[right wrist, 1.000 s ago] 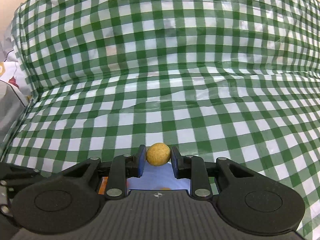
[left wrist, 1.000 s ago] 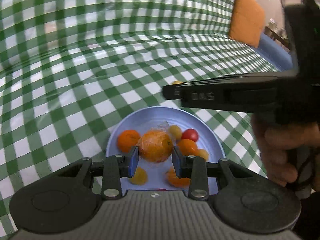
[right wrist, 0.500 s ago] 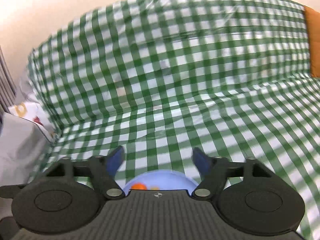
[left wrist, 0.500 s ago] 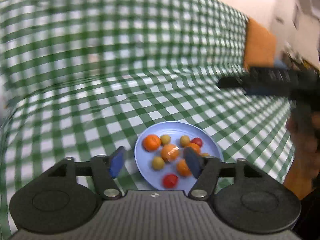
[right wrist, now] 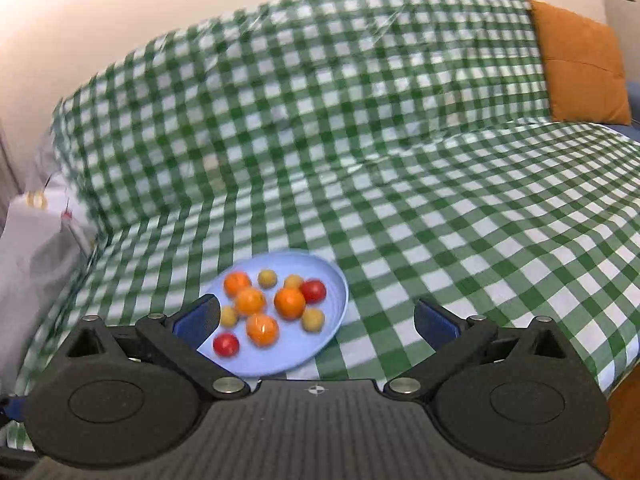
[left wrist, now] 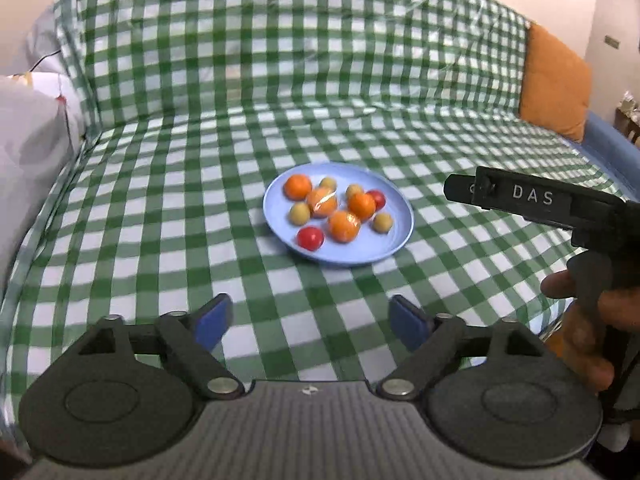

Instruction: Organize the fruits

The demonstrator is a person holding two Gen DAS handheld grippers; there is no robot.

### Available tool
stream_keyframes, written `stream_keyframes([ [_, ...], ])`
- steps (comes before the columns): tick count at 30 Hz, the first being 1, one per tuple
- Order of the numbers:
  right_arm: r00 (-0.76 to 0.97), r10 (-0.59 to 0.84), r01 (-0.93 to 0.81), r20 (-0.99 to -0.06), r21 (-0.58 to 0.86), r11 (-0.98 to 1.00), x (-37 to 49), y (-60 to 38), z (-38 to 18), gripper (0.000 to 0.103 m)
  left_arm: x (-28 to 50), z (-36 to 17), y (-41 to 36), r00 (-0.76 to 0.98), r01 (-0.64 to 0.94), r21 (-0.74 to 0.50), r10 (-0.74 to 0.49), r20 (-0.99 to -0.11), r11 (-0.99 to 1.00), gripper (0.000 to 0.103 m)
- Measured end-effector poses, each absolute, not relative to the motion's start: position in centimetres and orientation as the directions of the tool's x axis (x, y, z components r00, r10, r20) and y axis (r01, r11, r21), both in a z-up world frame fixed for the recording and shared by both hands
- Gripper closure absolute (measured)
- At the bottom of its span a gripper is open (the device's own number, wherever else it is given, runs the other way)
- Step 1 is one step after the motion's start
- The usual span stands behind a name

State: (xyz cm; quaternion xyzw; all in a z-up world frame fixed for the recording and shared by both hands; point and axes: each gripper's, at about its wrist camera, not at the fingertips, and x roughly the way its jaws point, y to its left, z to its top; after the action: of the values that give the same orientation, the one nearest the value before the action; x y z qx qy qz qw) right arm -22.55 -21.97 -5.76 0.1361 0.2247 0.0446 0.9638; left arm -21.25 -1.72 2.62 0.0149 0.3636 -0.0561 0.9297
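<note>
While green-checked cloth (left wrist: 168, 208) covers whole couch, blue plate (left wrist: 394, 236) sits mid-seat, holding all visible fruits (left wrist: 344, 226): oranges, yellow ones, two red. Plate lies ahead of both grippers, beyond fingertips, apart. Left gripper (left wrist: 310, 322) centred near plate, tilted down; right gripper (right wrist: 316, 318) sees plate to its left, near left finger. Both jaws just opened, now wide, nothing between them. Hand (left wrist: 588, 320) grips right handle.

text: "DAS" in white capitals | on: black side of the right gripper (left wrist: 520, 200) | place: right of the blue plate (left wrist: 384, 248), at about its height | other markings: a small one left of the letters, unreadable
</note>
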Motion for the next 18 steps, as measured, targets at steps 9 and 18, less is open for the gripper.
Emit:
stream_keyframes([
  [9,0.897,0.133,-0.052,-0.421,0.198,0.979,-23.3,-21.5,-5.7,0.001,-20.8,2.1,-3.8,0.724,0.119,0.019,-0.074,-0.685,0.993,0.002],
  [18,0.885,0.103,-0.025,-0.453,0.175,0.984,-22.5,-21.6,-5.8,0.001,-20.1,1.3,-3.5,0.722,0.048,0.037,-0.009,-0.692,0.998,0.001],
])
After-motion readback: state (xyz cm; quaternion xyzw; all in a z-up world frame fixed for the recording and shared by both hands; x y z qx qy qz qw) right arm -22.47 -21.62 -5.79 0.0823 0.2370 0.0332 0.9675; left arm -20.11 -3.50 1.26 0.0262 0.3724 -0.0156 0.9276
